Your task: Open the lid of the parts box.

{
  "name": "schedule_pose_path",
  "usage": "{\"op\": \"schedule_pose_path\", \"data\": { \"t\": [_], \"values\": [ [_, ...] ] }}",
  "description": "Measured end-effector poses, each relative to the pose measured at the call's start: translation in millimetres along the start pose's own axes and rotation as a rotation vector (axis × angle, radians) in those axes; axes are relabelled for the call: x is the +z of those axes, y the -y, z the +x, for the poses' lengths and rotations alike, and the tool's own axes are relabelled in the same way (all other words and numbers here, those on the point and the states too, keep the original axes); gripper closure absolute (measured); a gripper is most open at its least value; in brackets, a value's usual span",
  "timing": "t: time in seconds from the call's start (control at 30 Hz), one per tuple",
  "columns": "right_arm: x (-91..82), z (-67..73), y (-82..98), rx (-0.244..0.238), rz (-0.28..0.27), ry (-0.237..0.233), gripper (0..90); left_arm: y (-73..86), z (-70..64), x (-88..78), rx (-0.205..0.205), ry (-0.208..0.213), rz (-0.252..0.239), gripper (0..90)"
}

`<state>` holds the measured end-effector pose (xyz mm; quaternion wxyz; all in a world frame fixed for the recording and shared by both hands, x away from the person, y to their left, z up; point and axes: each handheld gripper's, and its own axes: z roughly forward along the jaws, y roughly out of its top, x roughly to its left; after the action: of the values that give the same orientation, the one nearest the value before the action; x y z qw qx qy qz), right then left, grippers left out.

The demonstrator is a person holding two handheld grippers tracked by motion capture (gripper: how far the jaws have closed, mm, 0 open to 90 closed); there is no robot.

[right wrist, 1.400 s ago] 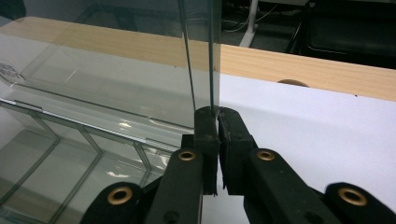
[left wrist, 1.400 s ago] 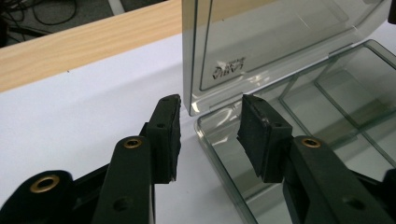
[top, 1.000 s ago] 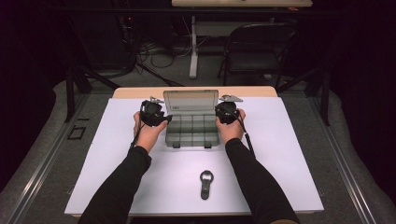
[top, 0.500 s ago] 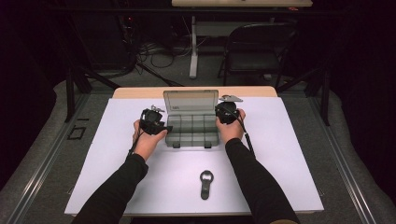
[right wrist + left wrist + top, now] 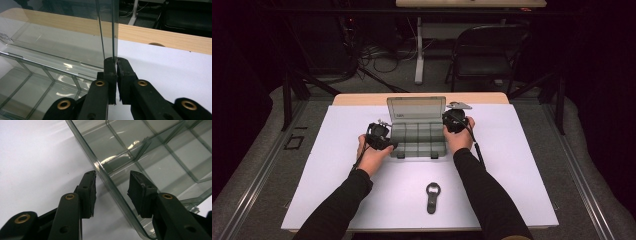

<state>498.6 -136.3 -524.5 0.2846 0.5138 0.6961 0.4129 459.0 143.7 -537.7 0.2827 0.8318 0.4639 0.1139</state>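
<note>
Scene: a clear compartment box (image 5: 418, 136) sits open at the far middle of the white tabletop (image 5: 522, 165), lid (image 5: 416, 108) upright.
Right claw (image 5: 116, 65): pinched shut on the lid's right edge, steadying it.
Left claw (image 5: 112, 188): about half open and just closing, straddling the box's left wall, one pad (image 5: 90, 187) outside, one inside; neither appears to press yet, though reflections make this hard to judge.
Bottle opener (image 5: 432, 196): lying untouched, well in front of the box.
Risk: the box looks light and slick; a lopsided squeeze on the left could skid it sideways, twisting the lid against the right claw and straining the hinge.
</note>
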Motion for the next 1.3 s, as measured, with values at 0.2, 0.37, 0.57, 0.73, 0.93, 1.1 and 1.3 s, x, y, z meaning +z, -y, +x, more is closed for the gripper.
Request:
{"op": "schedule_pose_path", "data": {
  "t": [0.2,0.37,0.57,0.73,0.93,1.1,1.3],
  "values": [
    [0.2,0.0,0.0,0.001,-0.002,0.0,86.7,2.1,-1.7,3.0,0.014,-0.006,0.018,64.7],
    [0.2,0.3,0.0,0.001,-0.001,0.003,86.7,2.7,-2.4,5.3,0.018,-0.009,0.038,65.1],
    [0.3,0.3,0.1,0.004,-0.001,0.004,86.8,3.5,-1.5,5.6,-0.003,-0.003,0.033,65.9],
    [0.6,0.7,0.1,0.006,-0.002,0.008,86.9,3.8,-1.5,5.7,-0.006,-0.002,0.032,66.0],
    [1.9,0.9,0.3,0.008,-0.005,0.012,87.3,3.6,-1.4,5.8,-0.014,0.0,0.033,66.3],
    [3.4,0.1,-0.2,0.026,-0.005,0.011,87.6,3.4,-1.0,6.0,-0.02,0.004,0.034,66.4],
    [5.0,0.9,-3.9,0.022,0.018,0.024,88.0,3.5,-0.9,6.0,-0.024,0.004,0.033,66.6]
  ]
}}
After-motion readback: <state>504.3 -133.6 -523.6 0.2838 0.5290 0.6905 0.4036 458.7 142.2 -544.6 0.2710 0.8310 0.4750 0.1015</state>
